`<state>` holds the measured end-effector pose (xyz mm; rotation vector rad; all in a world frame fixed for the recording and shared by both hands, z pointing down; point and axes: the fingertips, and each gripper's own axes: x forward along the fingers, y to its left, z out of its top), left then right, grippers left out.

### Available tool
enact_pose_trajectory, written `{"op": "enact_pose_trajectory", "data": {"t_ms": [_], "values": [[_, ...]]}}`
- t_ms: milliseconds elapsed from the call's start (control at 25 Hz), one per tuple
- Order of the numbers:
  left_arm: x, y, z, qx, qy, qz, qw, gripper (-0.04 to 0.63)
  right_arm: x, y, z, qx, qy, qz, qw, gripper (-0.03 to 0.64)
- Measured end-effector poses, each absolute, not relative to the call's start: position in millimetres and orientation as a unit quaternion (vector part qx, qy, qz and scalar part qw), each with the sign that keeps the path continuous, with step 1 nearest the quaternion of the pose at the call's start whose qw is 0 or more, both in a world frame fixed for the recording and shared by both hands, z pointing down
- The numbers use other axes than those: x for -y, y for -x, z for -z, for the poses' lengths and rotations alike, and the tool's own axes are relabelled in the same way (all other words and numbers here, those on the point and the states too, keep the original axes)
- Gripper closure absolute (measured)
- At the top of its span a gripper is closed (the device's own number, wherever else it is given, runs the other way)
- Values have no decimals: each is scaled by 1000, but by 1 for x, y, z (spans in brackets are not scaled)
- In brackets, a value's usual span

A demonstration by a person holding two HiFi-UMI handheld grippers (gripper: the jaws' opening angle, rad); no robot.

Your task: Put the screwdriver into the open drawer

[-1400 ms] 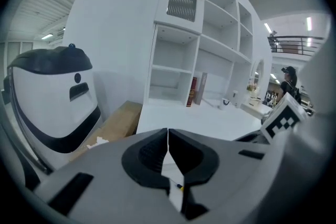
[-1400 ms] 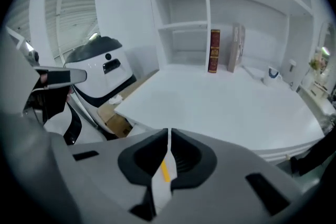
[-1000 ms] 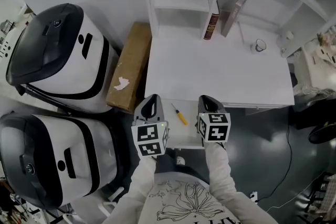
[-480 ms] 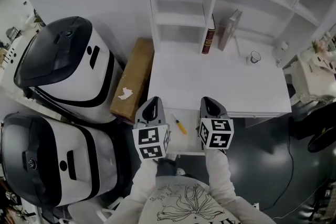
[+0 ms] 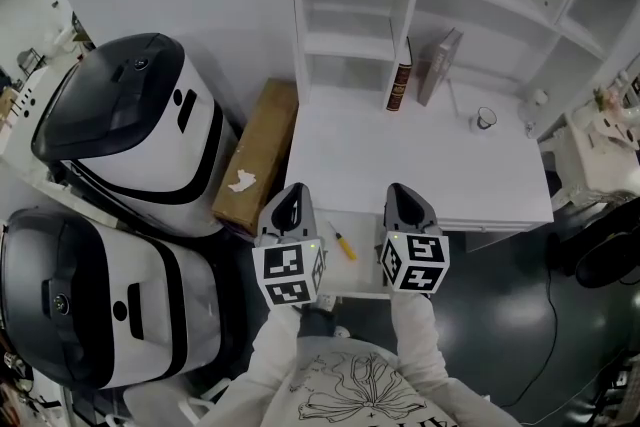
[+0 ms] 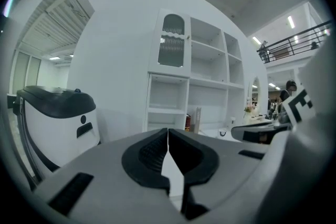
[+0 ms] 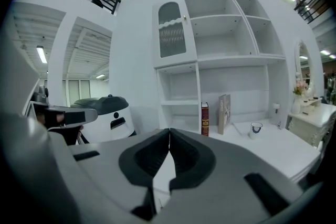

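A small screwdriver with a yellow handle lies in the open white drawer under the desk's front edge. My left gripper is held just left of it and my right gripper just right of it, both above the drawer and pointing at the desk. Each is shut with nothing between its jaws. In the left gripper view the left gripper has its tips touching, and the right gripper looks the same in the right gripper view. The screwdriver is hidden in both gripper views.
The white desk carries a red book, a grey book and a small cup under white shelves. A brown cardboard box and two white-and-black machines stand to the left.
Both grippers have risen a little above the drawer and tilted up toward level. The screwdriver stays where it lay in the drawer.
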<state>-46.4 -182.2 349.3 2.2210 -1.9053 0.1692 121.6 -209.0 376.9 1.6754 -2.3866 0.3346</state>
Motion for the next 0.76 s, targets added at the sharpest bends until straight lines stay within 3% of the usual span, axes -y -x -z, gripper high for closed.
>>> {"op": "enact_pose_trajectory", "data": {"t_ms": [760], "values": [[176,51,-344,646,-754,-50,104,589,204,-109,-371,817,-560,-100,95,612]]}}
